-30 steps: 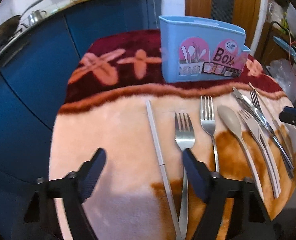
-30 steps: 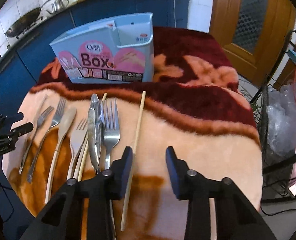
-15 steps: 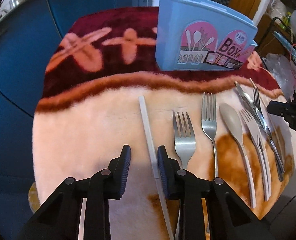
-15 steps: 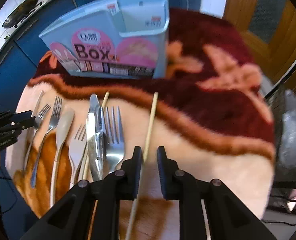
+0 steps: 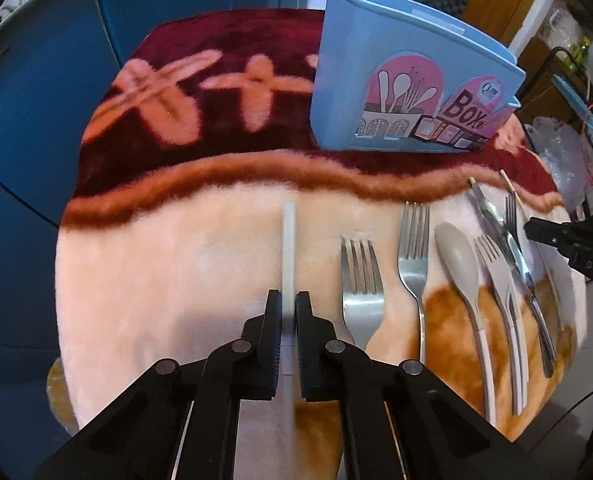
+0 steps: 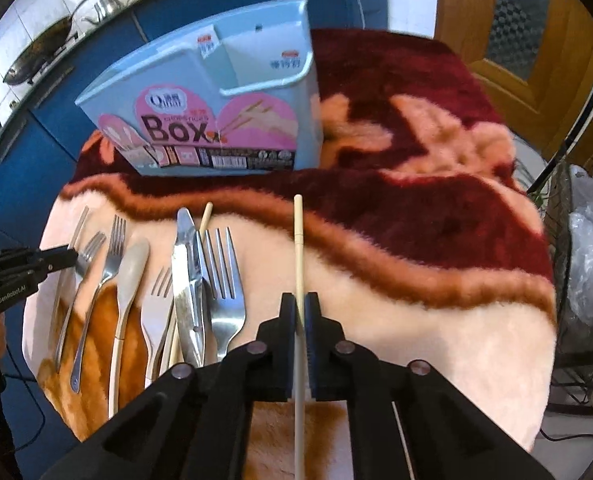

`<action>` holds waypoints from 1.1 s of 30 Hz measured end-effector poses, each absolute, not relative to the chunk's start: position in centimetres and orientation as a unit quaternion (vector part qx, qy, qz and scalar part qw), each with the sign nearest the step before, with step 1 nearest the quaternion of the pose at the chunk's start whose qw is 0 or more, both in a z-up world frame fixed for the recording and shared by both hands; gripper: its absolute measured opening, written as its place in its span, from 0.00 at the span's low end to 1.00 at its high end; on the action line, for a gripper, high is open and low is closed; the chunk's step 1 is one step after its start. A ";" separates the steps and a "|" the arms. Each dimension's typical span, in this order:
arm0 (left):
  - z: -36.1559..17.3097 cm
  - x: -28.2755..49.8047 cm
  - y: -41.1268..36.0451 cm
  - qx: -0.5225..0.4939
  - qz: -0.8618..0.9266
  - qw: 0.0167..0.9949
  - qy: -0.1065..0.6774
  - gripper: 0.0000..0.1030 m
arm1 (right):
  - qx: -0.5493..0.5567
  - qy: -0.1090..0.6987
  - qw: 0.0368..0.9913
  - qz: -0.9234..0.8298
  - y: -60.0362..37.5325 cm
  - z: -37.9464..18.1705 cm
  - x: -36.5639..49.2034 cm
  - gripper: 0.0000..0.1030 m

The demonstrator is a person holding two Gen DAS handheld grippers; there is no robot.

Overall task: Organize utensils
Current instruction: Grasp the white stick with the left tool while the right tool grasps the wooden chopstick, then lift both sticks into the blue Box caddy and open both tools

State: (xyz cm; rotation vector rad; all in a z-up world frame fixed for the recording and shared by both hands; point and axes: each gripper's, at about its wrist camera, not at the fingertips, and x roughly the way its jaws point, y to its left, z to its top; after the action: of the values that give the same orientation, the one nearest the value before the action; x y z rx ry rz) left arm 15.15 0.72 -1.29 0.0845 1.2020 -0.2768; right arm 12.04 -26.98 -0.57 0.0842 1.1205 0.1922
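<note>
My left gripper (image 5: 288, 300) is shut on a white chopstick (image 5: 288, 248) that lies on the plush cloth, left of the row of utensils. My right gripper (image 6: 300, 304) is shut on a pale wooden chopstick (image 6: 298, 240) at the right of the row. Between them lie steel forks (image 5: 362, 280) (image 6: 222, 276), a beige spoon (image 5: 458, 256) (image 6: 130, 272), a plastic fork (image 5: 496, 272), a knife (image 6: 184, 264) and another wooden chopstick (image 6: 206, 213). The blue utensil box (image 5: 400, 80) (image 6: 216, 96) stands upright behind them.
The plush cloth (image 6: 396, 280) covers a small round table. Blue cabinets (image 5: 36, 80) stand behind it, with a wok (image 6: 36, 52) on the counter. A wire rack with plastic bags (image 6: 592, 240) stands at the right. A wooden door (image 6: 536, 40) is at the back.
Both grippers have come down and forward and closed: the left onto the white chopstick, the right onto the wooden chopstick. The other utensils have not moved.
</note>
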 end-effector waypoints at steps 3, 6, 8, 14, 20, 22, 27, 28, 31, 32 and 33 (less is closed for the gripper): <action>-0.4 14.1 1.1 0.035 -0.131 0.828 0.544 0.06 | 0.049 0.496 0.862 0.089 -27.4 0.8 11.3 0.06; 1.5 12.9 1.4 0.032 -0.134 0.856 0.498 0.06 | 0.056 0.455 0.884 0.087 -27.5 2.3 10.4 0.06; 3.0 12.2 1.5 0.025 -0.130 0.875 0.466 0.06 | 0.060 0.427 0.898 0.087 -27.7 3.4 10.0 0.06; 6.6 12.4 0.6 -0.003 -0.130 0.915 0.383 0.06 | 0.076 0.340 0.932 0.100 -27.4 6.7 9.3 0.06; 9.5 14.0 -0.6 -0.031 -0.145 0.937 0.317 0.06 | 0.084 0.263 0.955 0.113 -27.3 9.4 9.8 0.06; 10.6 14.4 -0.8 -0.045 -0.150 0.942 0.297 0.06 | 0.088 0.247 0.958 0.119 -27.3 10.0 10.5 0.06; 14.0 15.8 -0.7 -0.073 -0.156 0.957 0.235 0.06 | 0.086 0.197 0.969 0.123 -27.1 11.3 12.2 0.06; 14.4 16.1 -0.7 -0.073 -0.156 0.958 0.227 0.06 | 0.085 0.189 0.971 0.122 -27.1 11.4 12.4 0.06; 15.2 17.5 -0.9 -0.082 -0.158 0.964 0.198 0.06 | 0.079 0.155 0.978 0.120 -26.7 11.7 13.6 0.06; 15.3 18.0 -0.9 -0.087 -0.157 0.966 0.188 0.06 | 0.076 0.144 0.979 0.120 -26.4 11.8 14.4 0.06; 15.3 18.4 -0.9 -0.090 -0.153 0.967 0.181 0.06 | 0.075 0.137 0.981 0.120 -26.1 11.9 14.9 0.06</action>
State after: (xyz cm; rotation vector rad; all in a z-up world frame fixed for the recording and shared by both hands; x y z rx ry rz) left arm 18.42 -0.86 15.31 -0.1814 0.3667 -0.3102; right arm 14.90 -26.10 11.85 0.1502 0.2751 0.2407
